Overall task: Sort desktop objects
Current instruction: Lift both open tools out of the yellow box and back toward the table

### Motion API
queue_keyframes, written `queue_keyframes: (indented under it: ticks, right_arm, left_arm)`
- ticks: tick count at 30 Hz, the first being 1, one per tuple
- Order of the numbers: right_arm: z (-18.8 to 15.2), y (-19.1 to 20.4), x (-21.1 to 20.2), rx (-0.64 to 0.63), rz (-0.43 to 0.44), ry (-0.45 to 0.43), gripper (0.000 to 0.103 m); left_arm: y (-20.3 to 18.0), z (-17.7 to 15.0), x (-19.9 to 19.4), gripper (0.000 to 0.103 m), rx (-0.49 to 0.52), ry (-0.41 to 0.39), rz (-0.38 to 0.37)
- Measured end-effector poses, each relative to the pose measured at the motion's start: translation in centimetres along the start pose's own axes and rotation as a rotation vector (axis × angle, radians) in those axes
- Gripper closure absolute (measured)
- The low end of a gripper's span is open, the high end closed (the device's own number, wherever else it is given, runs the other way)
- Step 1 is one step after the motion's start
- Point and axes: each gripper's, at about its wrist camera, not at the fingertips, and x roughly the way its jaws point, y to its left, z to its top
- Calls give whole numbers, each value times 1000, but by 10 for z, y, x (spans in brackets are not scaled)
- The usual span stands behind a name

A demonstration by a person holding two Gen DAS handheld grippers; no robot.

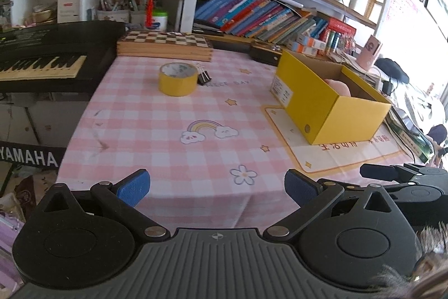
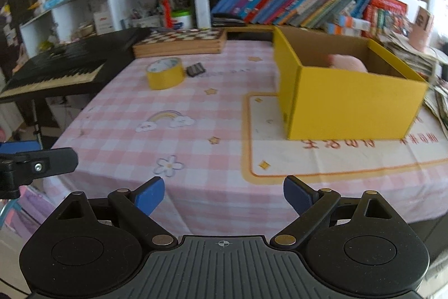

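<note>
Pink checkered tabletop (image 1: 156, 136), bookshelves behind. Yellow tape roll (image 1: 177, 79) and black binder clips (image 1: 203, 76) lie far ahead of both wide-open, empty tools: left tool (image 1: 217, 187), right tool (image 2: 224, 194). Yellow cardboard box (image 1: 330, 102) front-right.

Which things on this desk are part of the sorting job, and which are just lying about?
Belongs to the job:
- yellow tape roll
- black binder clips beside it
- yellow box, with a pink thing already inside

Just lying about:
- chessboard at the back
- keyboard
- books and other shelf clutter
</note>
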Motion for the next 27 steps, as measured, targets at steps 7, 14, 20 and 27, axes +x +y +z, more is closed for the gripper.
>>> queue_keyframes:
  ticks: [7,14,20,27]
  right_arm:
    - [8,16,5,-75,20,-21,9]
    - [19,21,22,-103,46,-26,9]
    - [37,23,41,-143,82,-30,9]
    - [63,13,67,-138,107,-44,10]
  left_arm:
    - [7,1,1,0,-14,-4,13]
    - [15,7,13,0,-37,-5,34]
    - [20,22,30,0,-63,-9,59]
    - [25,44,56,0,-79,-17,80]
